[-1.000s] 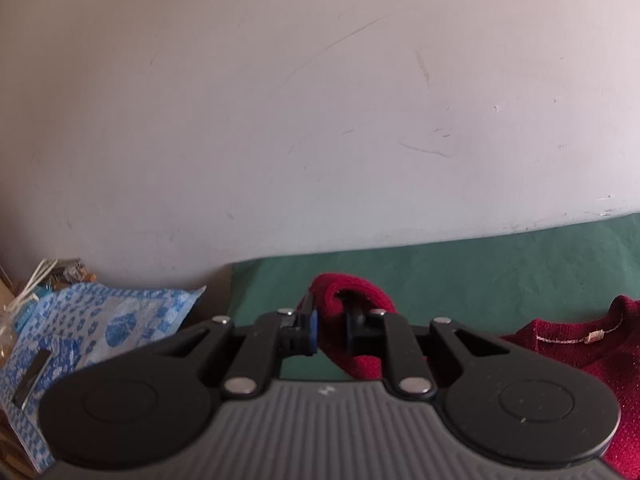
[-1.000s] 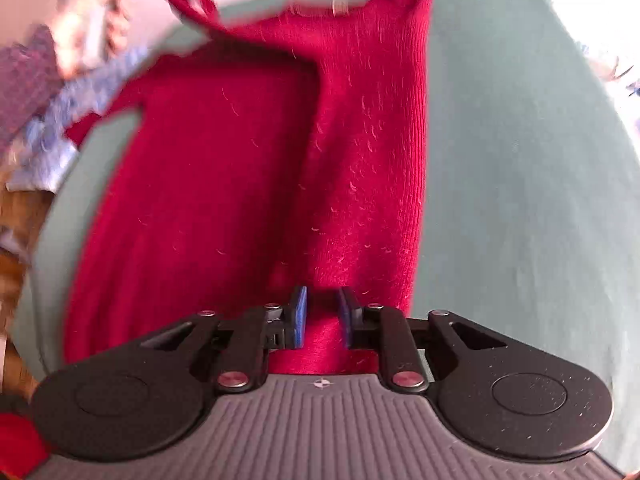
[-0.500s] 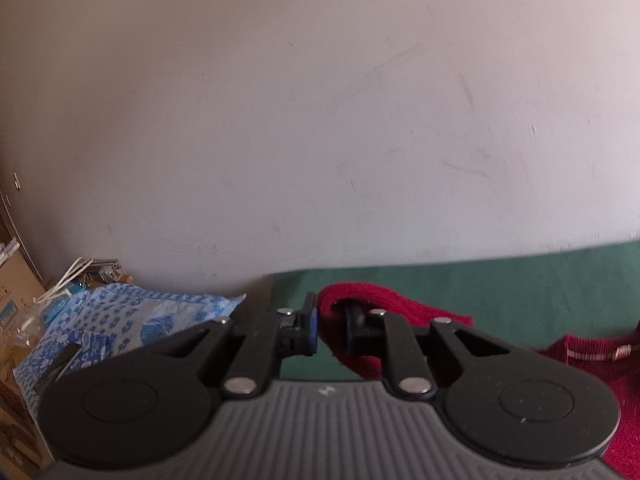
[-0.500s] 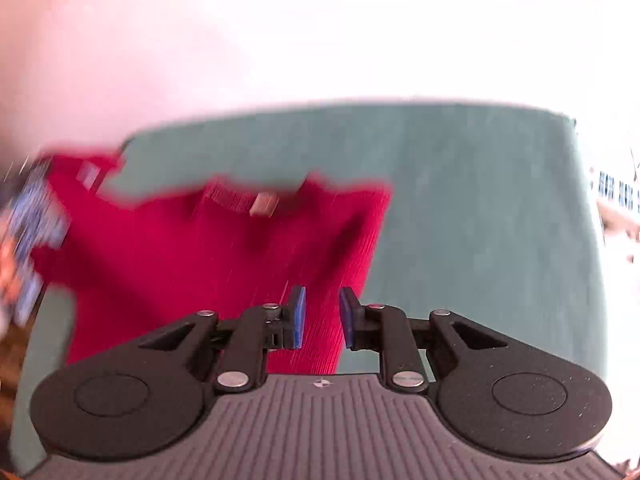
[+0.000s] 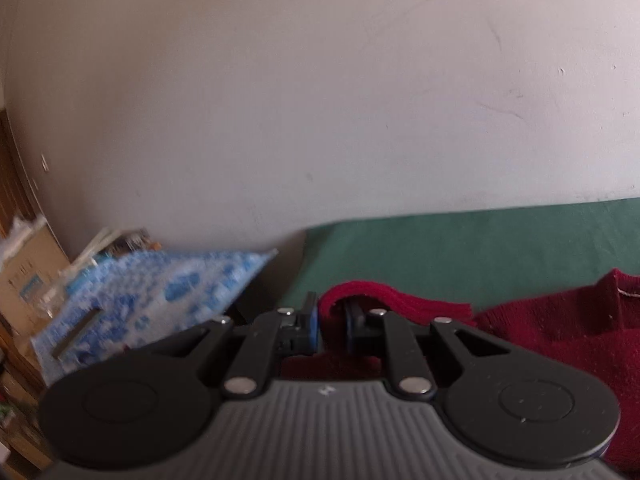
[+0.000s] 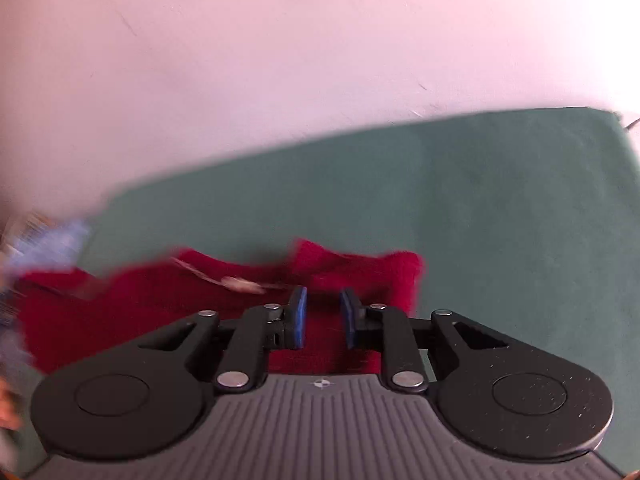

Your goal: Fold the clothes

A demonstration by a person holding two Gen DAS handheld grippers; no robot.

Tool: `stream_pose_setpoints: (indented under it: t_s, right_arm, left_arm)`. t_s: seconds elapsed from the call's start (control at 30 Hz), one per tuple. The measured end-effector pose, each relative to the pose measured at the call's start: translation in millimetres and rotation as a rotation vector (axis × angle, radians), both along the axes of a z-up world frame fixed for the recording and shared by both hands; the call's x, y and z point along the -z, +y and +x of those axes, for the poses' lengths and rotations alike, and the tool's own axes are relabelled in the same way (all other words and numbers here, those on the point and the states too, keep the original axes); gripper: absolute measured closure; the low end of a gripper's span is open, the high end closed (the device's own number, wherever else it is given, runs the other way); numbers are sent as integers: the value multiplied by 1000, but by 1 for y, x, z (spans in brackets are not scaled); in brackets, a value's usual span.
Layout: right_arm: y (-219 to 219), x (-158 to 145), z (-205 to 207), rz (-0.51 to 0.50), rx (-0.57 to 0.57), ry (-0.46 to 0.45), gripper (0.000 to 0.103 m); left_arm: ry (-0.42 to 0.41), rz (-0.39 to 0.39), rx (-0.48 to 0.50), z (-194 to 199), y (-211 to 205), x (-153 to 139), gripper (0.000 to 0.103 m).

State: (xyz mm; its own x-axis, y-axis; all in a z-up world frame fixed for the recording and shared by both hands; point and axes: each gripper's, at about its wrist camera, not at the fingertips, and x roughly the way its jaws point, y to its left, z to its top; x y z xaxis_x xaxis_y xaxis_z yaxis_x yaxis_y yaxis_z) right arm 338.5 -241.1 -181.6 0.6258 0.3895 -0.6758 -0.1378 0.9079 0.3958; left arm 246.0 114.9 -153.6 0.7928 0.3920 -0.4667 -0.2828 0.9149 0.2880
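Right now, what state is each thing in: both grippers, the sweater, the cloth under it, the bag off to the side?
Left gripper: shut on a fold of the sweater's edge.
Right gripper: jaws apart, over the sweater, nothing pinched.
Red sweater: lying on the green cloth, collar label showing, one edge lifted.
Green cloth: spread flat.
Blue patterned bag: lying beside the cloth, blurred.

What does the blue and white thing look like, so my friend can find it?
Look at the green table cover below the pale wall. Just off its left edge, beside the red sweater, lies the blue-and-white patterned bag. It is the only speckled blue thing there, with a dark slot.
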Motion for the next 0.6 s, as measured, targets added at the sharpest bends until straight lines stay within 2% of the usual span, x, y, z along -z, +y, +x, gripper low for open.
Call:
stream_pose_setpoints:
  t_s: [0.13, 0.23, 0.33, 0.4, 0.43, 0.53, 0.6]
  right_arm:
    - [-6, 12, 4, -46, 57, 89, 81]
    - [-6, 6, 1, -64, 55, 68, 83]
    - [8, -8, -11, -171, 38, -18, 82]
    - [19, -3, -12, -249, 13, -1, 81]
    - [23, 3, -11, -268, -7, 21, 82]
    - [35, 6, -17, -346, -32, -34, 81]
    - [40, 8, -20, -373, -25, -54, 81]
  left_arm:
    - [50, -73, -23, 5, 11, 13, 80]
    - [84, -148, -46, 6, 24, 21, 77]
    - [116, -173, -53, 5, 32, 30, 74]
    - [144, -191, -54, 4, 36, 39, 60]
    - [151, -211, -58, 3, 40, 43, 58]
    - [133, -233, -64, 1, 47, 48, 44]
    - [132, -220, -77, 4, 51, 49, 29]
